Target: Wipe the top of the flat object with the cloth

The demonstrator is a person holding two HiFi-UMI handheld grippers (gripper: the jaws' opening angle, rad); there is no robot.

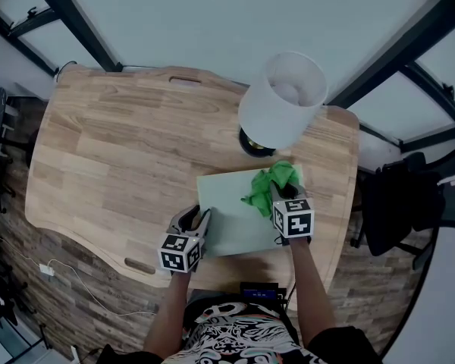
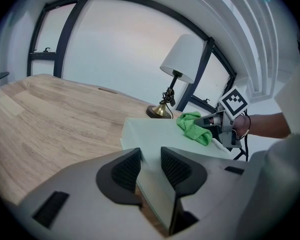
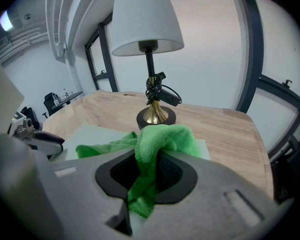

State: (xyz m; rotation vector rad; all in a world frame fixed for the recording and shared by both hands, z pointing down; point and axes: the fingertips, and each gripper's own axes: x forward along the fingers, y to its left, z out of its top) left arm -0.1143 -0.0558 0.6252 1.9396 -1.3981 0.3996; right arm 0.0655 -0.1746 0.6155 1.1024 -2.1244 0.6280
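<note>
The left tool (image 2: 149, 166) pinches the near corner of the flat object (image 1: 231, 222) on the table (image 1: 121, 150), likely to steady it, while the right tool (image 3: 149, 171), clamped on the green cloth (image 1: 269, 180), holds it against the object's far side for wiping.

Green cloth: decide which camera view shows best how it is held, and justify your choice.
The right gripper view: the green cloth fills the centre, pinched between the right gripper's jaws. The head view shows only a crumpled patch on the pale board; the left gripper view shows it small and distant.
</note>
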